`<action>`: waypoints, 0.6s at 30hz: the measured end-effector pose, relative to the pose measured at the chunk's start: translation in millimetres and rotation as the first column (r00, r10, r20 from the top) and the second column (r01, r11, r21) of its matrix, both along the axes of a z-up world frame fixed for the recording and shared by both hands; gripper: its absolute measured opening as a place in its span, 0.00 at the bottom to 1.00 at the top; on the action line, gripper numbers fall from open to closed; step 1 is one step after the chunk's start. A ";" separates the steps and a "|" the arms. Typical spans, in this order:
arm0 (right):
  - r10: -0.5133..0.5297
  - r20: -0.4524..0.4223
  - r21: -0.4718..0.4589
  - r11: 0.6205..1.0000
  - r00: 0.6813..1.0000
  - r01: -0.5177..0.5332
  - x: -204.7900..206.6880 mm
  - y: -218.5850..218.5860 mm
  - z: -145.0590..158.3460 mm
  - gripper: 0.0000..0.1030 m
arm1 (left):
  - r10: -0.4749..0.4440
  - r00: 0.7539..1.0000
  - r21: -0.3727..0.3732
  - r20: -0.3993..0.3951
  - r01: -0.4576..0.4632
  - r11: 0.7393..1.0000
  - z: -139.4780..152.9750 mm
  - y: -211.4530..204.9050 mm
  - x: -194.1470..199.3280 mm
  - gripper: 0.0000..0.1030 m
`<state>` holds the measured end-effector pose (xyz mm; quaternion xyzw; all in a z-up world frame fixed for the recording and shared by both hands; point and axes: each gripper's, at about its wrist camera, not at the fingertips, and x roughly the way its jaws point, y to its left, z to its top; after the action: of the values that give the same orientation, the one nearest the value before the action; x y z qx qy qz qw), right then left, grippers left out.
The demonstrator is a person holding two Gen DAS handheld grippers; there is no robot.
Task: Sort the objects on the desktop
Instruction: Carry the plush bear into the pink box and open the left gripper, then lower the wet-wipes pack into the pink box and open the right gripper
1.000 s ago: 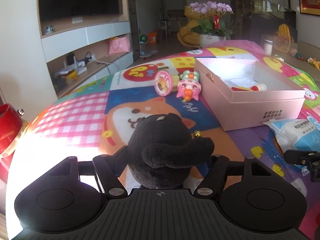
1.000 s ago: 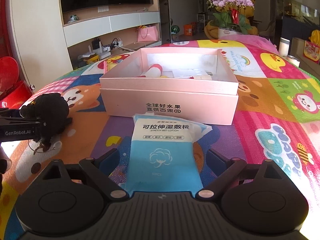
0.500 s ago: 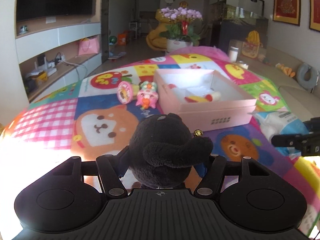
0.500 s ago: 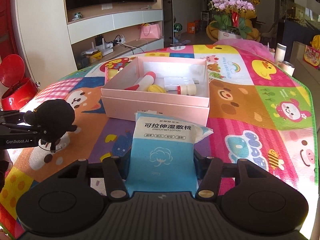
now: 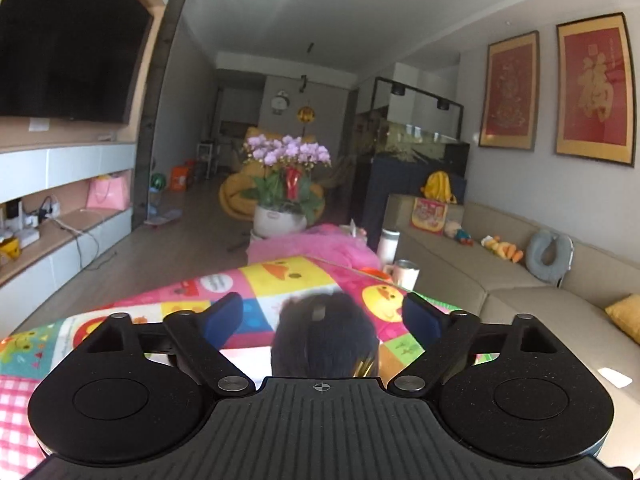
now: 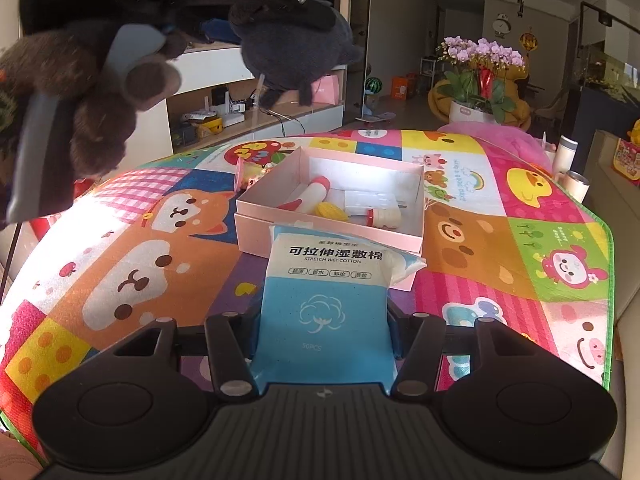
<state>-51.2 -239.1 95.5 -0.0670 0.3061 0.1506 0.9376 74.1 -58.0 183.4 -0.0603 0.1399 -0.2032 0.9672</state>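
My left gripper (image 5: 322, 314) is open; its blue pads (image 5: 224, 314) stand wide apart. The black plush toy (image 5: 326, 332) sits low between them, touching neither. In the right wrist view the same plush (image 6: 292, 48) shows in mid-air at the top left, high above the mat, beside the left gripper's body. My right gripper (image 6: 322, 320) is shut on a blue and white pack of wet cotton pads (image 6: 324, 296) and holds it just in front of the open pink box (image 6: 332, 236). The box holds a red-capped tube, a yellow toy and a small bottle.
A colourful cartoon play mat (image 6: 500, 240) covers the table. Small pink toys (image 6: 250, 172) lie left of the box. A gloved hand (image 6: 92, 92) holds the left gripper's handle at the upper left. A flower pot (image 5: 282, 196) and a sofa (image 5: 520, 280) stand beyond the table.
The left gripper has risen high, tilted up and opened; the black plush is now loose between its pads. The right gripper has lifted and drawn back with the cotton pack.
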 end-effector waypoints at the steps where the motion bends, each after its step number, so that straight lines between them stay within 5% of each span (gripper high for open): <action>1: -0.001 -0.001 -0.003 1.000 1.000 0.001 1.3 -0.2 0.0 0.53 | 0.008 1.000 -0.009 -0.001 -0.008 1.000 -2.0 4.9 -0.7 0.93; 7: -0.027 -0.035 -0.008 1.000 0.999 0.026 9.4 -6.7 -7.1 0.53 | 0.132 0.988 0.044 -0.079 -0.129 0.991 -45.7 46.2 -24.0 0.98; 12: -0.016 -0.075 -0.013 1.000 0.997 0.016 18.6 0.4 -8.5 0.53 | 0.233 0.948 0.144 -0.216 -0.205 0.968 -106.2 81.5 -38.3 0.99; 18: -0.031 0.014 0.020 0.999 0.999 0.030 60.9 15.1 40.8 0.53 | 0.243 0.930 0.116 -0.275 -0.219 0.969 -138.3 108.8 -48.4 1.00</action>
<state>9.7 -224.0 136.3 -0.0541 0.2989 0.1388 0.9426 25.6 50.8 45.1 -0.0651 0.2792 -0.0709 0.9554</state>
